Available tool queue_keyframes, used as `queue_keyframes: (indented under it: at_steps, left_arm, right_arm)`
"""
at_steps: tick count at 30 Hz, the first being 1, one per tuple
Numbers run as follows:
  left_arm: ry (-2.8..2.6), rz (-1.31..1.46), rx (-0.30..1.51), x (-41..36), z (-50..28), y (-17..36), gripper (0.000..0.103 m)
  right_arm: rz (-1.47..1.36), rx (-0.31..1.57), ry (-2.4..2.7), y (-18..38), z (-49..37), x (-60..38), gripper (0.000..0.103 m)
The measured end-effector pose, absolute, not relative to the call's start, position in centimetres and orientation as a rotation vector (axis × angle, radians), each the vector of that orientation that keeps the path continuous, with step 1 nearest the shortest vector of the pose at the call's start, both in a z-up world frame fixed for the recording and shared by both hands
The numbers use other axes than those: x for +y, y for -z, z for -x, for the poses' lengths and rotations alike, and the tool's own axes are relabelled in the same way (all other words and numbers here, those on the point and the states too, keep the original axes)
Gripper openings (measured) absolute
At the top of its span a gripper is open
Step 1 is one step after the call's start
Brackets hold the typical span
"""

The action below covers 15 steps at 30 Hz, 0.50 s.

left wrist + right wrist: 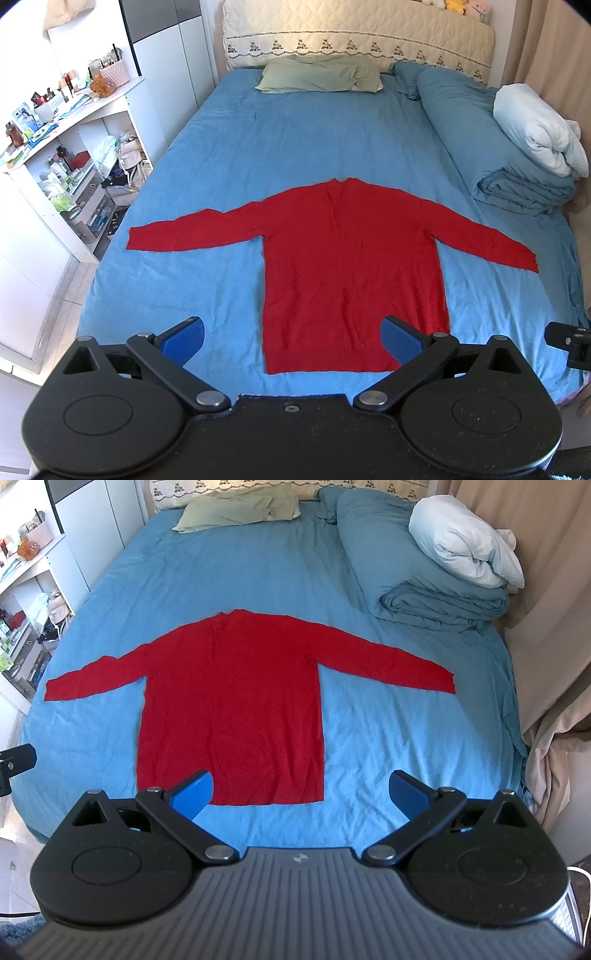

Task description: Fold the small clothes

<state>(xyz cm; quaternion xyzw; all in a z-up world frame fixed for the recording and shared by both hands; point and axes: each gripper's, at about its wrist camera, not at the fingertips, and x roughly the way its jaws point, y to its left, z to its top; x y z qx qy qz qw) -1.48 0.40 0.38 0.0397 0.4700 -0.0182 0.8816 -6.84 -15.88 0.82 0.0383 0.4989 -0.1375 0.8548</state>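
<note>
Left wrist view: the red sweater (351,266) lies flat on the blue bedsheet (295,140), filling the centre of the frame, hem toward me at the bottom and both sleeves spread to left and right; my left gripper (293,338) hangs above the hem with jaws spread wide, holding nothing. My right gripper (303,792) is likewise wide open and empty in the right wrist view, over the hem's right corner. I judge the fold not yet begun; next I would bring one gripper down onto a sleeve cuff, pinching knit alone, not sheet.
</note>
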Motion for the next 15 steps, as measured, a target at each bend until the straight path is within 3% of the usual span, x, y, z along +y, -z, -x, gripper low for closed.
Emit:
queue_keyframes:
  at_steps: [15]
  left_arm:
    - [0.042, -0.081, 0.976, 0.56, 1.51, -0.43, 0.103]
  right_arm:
    - [-0.083, 1.048, 0.293, -0.88, 6.86, -15.89, 0.103]
